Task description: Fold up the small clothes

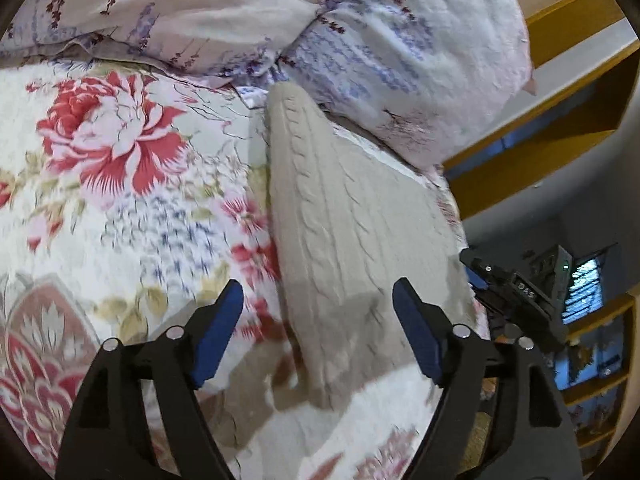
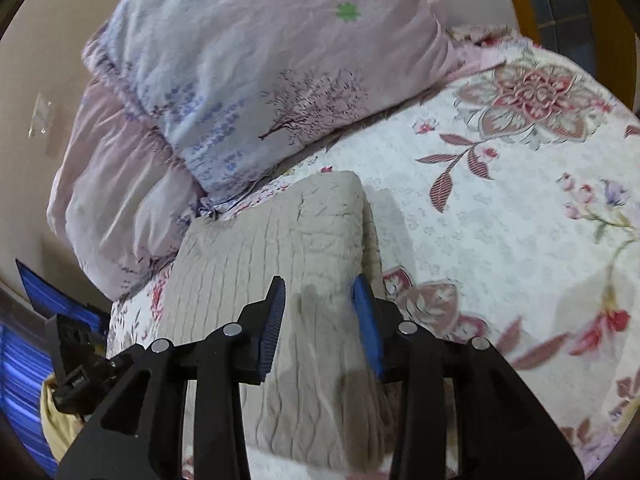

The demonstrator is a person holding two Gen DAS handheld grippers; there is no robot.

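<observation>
Lying flat on a floral bedspread (image 1: 120,208), folded beige cable-knit sweater (image 1: 340,216), running from 6 toward 12 o'clock up to the pillows. Hovering over its near end: left hand-held gripper (image 1: 318,296), blue pads spread wide, nothing between them. Same for right hand-held gripper (image 2: 320,292), pads apart above the knit, empty. Stacked at 12 o'clock: two lilac-printed pillows (image 2: 256,80). Off at 3 o'clock in the left wrist view: yellow wooden shelving (image 1: 532,160). Behind the pillows at 9 o'clock in the right wrist view: plain beige wall (image 2: 36,80).
</observation>
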